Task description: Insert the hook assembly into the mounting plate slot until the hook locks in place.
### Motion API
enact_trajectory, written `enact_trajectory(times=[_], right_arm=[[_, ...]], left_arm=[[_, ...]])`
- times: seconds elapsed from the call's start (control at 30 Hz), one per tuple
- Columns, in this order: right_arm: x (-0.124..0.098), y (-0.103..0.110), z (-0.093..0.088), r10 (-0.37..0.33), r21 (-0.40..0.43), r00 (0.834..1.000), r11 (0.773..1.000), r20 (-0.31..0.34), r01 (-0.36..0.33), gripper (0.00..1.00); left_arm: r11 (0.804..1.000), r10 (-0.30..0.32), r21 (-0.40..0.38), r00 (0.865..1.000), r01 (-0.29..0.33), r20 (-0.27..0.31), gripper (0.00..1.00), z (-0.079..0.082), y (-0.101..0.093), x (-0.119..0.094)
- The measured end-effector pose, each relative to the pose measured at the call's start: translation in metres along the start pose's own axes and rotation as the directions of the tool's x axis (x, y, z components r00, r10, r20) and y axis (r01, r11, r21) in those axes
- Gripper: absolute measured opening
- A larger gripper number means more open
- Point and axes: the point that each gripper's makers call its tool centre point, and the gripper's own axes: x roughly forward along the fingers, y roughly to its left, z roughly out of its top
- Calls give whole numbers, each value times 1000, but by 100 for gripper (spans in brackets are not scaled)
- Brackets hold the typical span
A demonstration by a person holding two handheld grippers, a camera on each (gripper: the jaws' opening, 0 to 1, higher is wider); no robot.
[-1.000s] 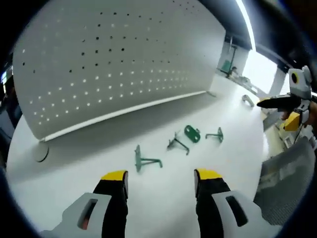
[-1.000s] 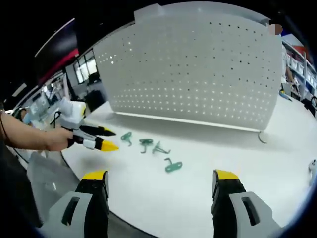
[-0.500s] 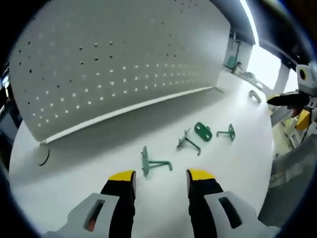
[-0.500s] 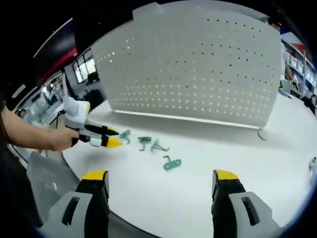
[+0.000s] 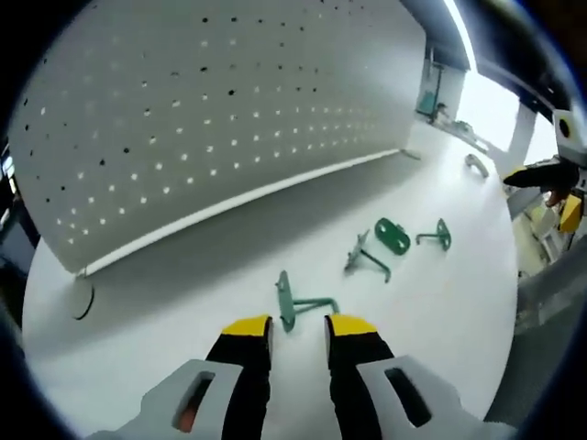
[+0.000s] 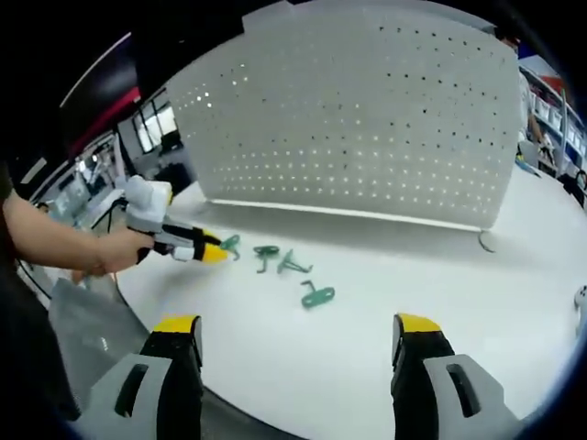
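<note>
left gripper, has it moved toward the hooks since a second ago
Yes. In the right gripper view the left gripper has advanced along the table toward the nearest green hook, its tips now almost at it.

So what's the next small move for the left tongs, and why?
Probably ease the left tongs forward a touch and close on the nearest green hook. Its stem lies just past the yellow tips, roughly in line with the narrowed gap, and nothing is gripped yet.
</note>
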Motion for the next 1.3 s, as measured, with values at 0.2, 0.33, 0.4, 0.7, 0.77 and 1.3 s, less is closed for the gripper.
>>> enact_trajectory(times=[0.2,0.33,0.4,0.7,0.77,1.3], right_arm=[[1,-1,0,1,2,1000,1000,-1,-1,86],[2,-2,0,0,2,1000,1000,-2,0,86],[2,-3,0,0,3,1000,1000,-4,0,86],[4,-3,0,-1,6,1000,1000,-6,1,86],[4,-2,-1,2,5,1000,1000,-10,-2,86],[6,1,1,10,7,1000,1000,-4,-10,86]], left_arm=[[999,32,17,999,-32,-1,13,-1,7,3],[999,37,13,999,-37,-6,13,-2,9,4],[999,39,16,999,-39,-4,12,-2,9,5],[998,62,-29,998,-61,20,10,-4,13,5],[998,62,-16,998,-62,22,8,-4,13,4],[999,44,17,998,-45,43,3,2,8,2]])
